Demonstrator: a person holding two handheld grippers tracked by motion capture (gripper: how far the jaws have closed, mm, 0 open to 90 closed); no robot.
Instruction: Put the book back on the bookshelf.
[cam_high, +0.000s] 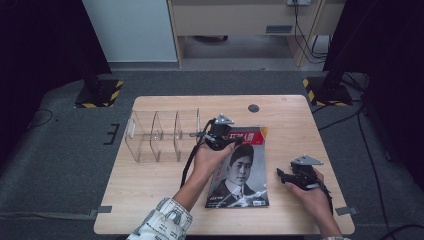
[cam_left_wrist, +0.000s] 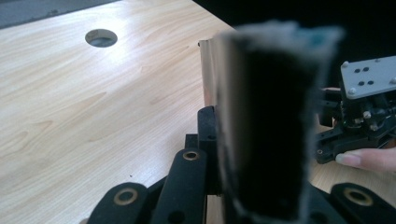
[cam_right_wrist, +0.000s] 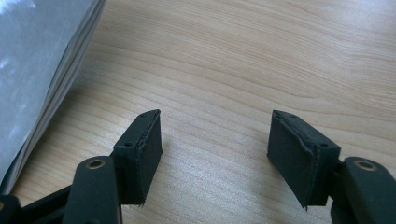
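Left gripper (cam_high: 218, 134) pinches the top edge of the magazine (cam_high: 241, 172), jaws clamped tight on its spine corner. From there the magazine's long axis runs toward six o'clock along the table (cam_high: 150, 185), just beside the clear organizer (cam_high: 162, 134) at nine o'clock. Right gripper (cam_high: 292, 176) rests at the magazine's three o'clock, jaws apart, empty, pointing toward its edge.

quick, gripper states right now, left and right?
Left gripper: shut on the magazine, at its top-left edge.
Right gripper: open, holding nothing, above the table.
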